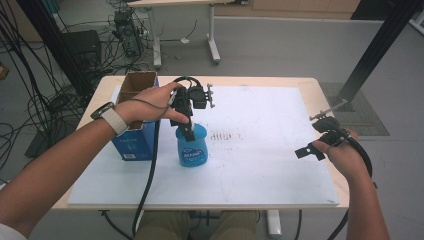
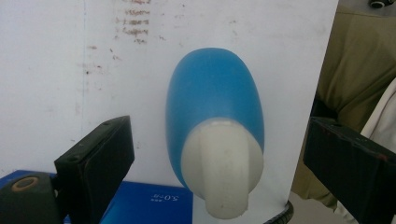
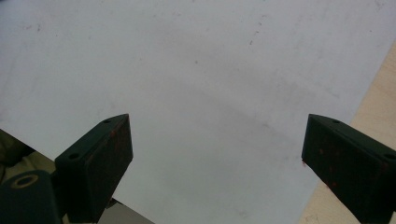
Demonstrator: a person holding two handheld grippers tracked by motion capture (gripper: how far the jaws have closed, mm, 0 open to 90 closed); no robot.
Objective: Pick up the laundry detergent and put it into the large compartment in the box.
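A blue plastic bottle [image 1: 192, 146] with a white cap stands upright on the white board [image 1: 260, 150], left of centre. My left gripper [image 1: 187, 127] hangs right above it, pointing down. In the left gripper view the bottle [image 2: 215, 102] and its white cap [image 2: 223, 163] sit between the two wide-apart jaws, untouched; the gripper [image 2: 219, 158] is open. My right gripper [image 1: 312, 150] hovers over the board's right edge, held by a hand. In the right gripper view its jaws stand far apart over the bare white board [image 3: 210, 84]; this gripper [image 3: 217, 158] is open and empty.
A blue carton [image 1: 135, 135] with an open brown top stands just left of the bottle, also seen as a blue box [image 2: 149, 205]. The wooden table [image 1: 320, 90] edge shows around the board. Cables and desk legs lie beyond the table.
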